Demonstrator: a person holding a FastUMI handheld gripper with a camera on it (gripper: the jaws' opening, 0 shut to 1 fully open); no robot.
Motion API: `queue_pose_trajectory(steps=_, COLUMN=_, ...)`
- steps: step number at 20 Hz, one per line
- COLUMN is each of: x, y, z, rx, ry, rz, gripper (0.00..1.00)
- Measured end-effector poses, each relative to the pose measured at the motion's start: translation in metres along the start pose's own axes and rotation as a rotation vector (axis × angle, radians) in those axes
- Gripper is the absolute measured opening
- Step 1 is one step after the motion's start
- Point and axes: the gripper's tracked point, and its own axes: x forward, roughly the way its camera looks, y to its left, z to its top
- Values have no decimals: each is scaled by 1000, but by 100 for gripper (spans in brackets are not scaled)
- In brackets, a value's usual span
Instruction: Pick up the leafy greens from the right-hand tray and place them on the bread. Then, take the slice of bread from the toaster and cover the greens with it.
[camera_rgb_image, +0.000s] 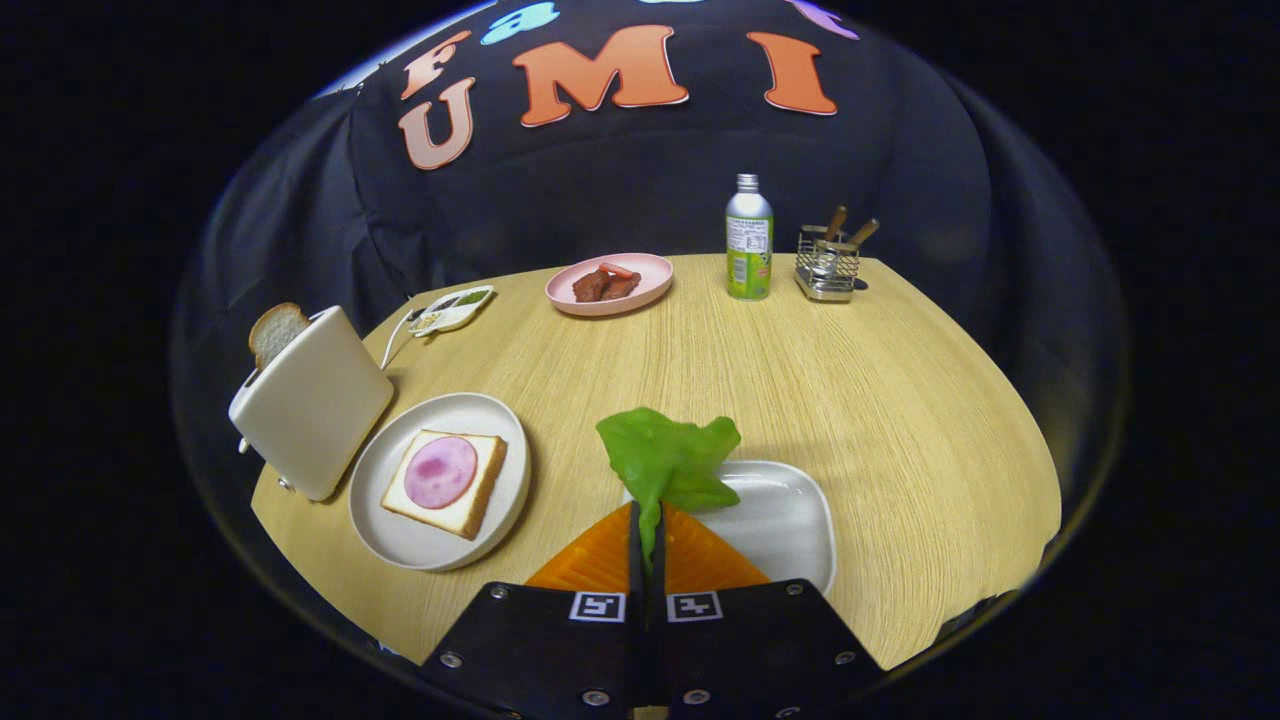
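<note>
Fingers are closed on the greens, held above the tray. Carry should go left to the bread (ham-topped), releasing low and centred.

pink plate with meat | bottle | wire caddy | condiment dish

Bright green leafy greens are pinched between the gripper fingers, over a white tray. Left of the tray, a white plate holds pale bread with pink ham; a cream toaster stands beside it.
</note>
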Motion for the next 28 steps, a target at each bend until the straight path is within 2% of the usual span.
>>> queue_pose_trajectory(steps=15, x=13, y=115, z=21, rx=-31, ry=-15, rz=133, gripper=1)
queue_pose_trajectory(steps=28, x=39, y=182, z=14, rx=-1, ry=32, rz=224, gripper=2)
